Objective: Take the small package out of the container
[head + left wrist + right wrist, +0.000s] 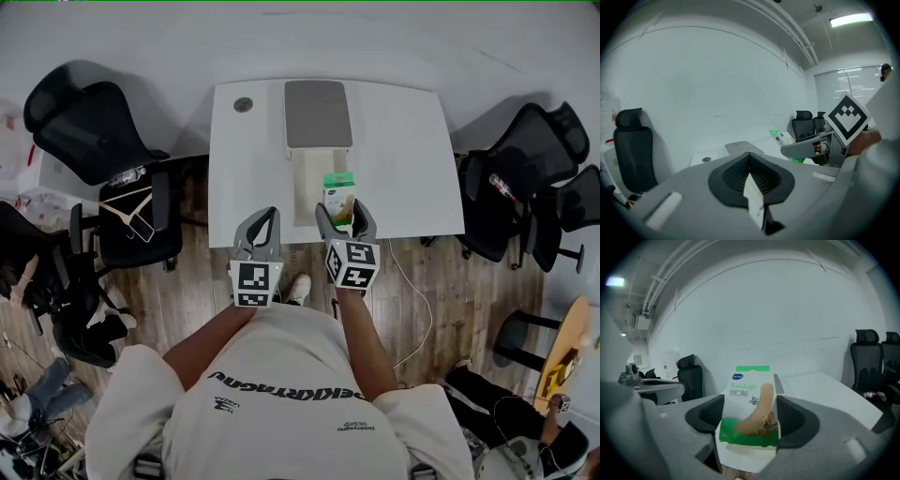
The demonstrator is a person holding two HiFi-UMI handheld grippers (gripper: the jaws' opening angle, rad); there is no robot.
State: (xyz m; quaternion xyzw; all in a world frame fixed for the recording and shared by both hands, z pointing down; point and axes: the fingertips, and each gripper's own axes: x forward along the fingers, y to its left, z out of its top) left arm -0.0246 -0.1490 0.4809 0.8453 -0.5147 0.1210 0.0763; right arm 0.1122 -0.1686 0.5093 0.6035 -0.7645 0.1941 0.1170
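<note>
Above the table [403, 159], right tongs [342, 214] gripped the small package [338, 192], seemingly lifted out of the container [309, 178]. Left tongs [258, 228] were closed, empty. Next move probably: set it down.

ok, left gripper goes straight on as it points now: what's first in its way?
Nothing close. The left gripper points across bare table, between the disc and the container's grey lid, on toward the wall. Height is unclear; the lid's edge is the nearest risk.

White lettered T-shirt [281, 403]; grey tools [266, 220] [343, 214]
</note>
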